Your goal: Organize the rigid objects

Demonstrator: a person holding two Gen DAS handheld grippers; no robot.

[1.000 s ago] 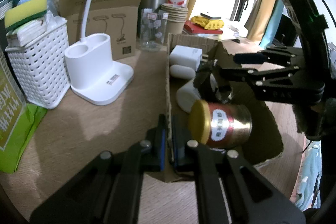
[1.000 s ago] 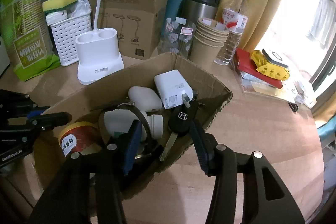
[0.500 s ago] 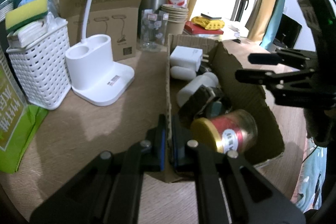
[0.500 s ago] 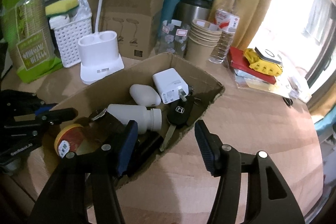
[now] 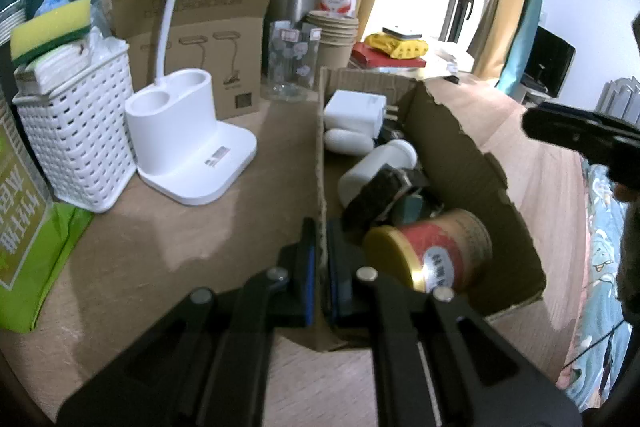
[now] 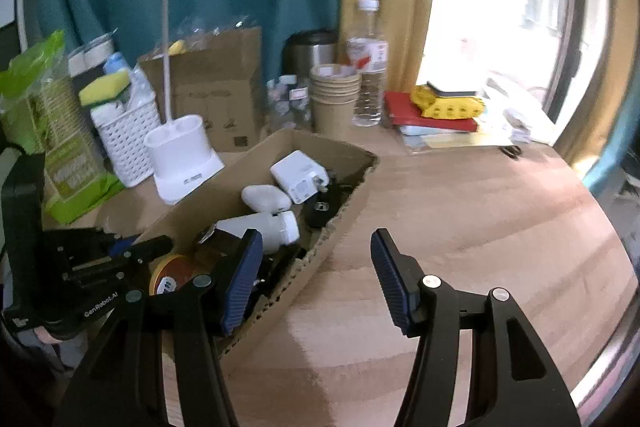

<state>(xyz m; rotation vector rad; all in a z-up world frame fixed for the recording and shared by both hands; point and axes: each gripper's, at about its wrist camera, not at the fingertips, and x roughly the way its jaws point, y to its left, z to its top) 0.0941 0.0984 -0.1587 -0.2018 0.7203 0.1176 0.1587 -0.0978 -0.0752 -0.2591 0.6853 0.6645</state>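
Two grippers in view. Left gripper (image 5: 320,267) clamped on the near wall of the box (image 5: 460,131). Right gripper (image 6: 316,279) jaws wide apart, empty, above the table (image 6: 460,227) beside the box. Inside the box: can (image 5: 432,251) on its side, white bottle (image 5: 372,163), charger (image 5: 354,111), key fob (image 6: 320,211).

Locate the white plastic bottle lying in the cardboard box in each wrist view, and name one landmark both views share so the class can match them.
Left wrist view: the white plastic bottle lies right of centre, inside the cardboard box, behind the dark strap.
Right wrist view: the bottle lies left of centre, just above the right gripper's left finger.
Shared landmark: the white charger at the box's far end.
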